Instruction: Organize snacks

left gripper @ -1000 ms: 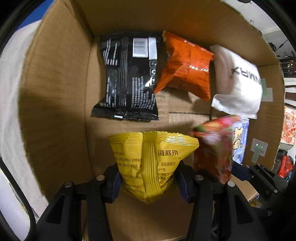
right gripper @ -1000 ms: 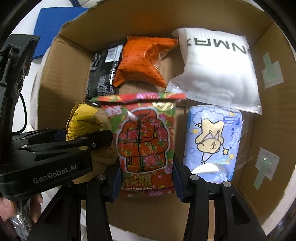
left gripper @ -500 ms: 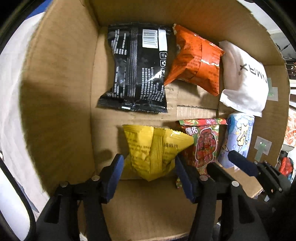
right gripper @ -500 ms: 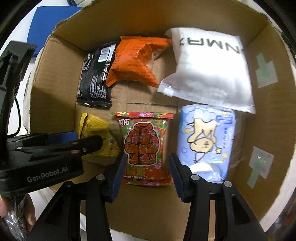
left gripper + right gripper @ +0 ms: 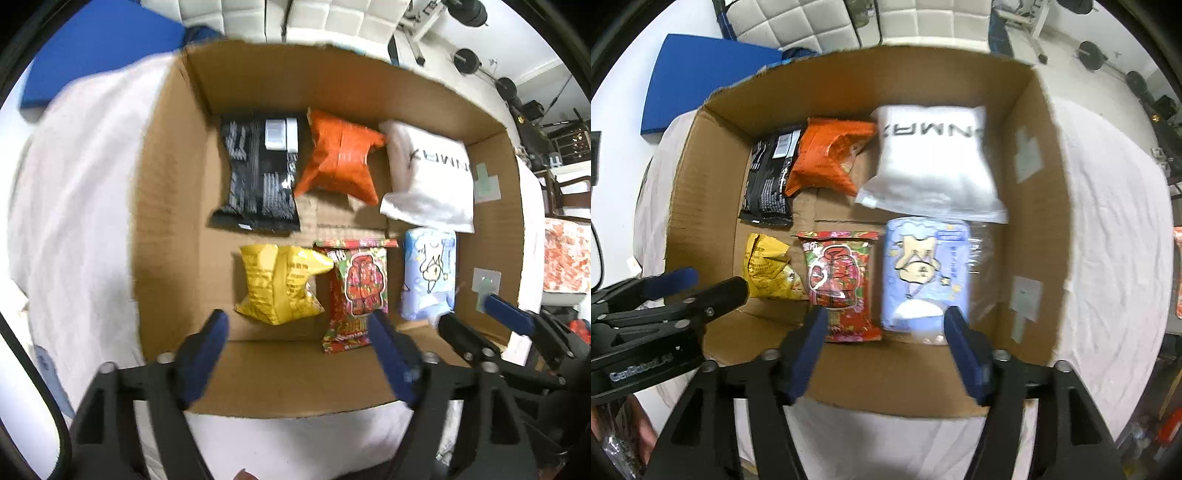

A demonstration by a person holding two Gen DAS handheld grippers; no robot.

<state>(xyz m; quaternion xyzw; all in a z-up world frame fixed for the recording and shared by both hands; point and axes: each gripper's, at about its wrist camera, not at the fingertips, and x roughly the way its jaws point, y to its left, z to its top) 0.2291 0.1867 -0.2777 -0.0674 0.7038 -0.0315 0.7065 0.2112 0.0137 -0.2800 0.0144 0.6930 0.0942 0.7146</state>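
An open cardboard box holds several packets in two rows. The back row has a black packet, an orange packet and a white pouch. In front lie a yellow packet, a red printed packet and a pale blue pack. My left gripper hangs open above the box's near edge, holding nothing. My right gripper is open and empty too.
The box rests on a white cloth. A blue mat lies on the floor behind it. Gym weights and furniture stand at the far right. A hand shows at the lower left.
Both grippers opened and pulled back and up out of the box. The yellow packet and the red printed packet were let go and now lie on the box floor.
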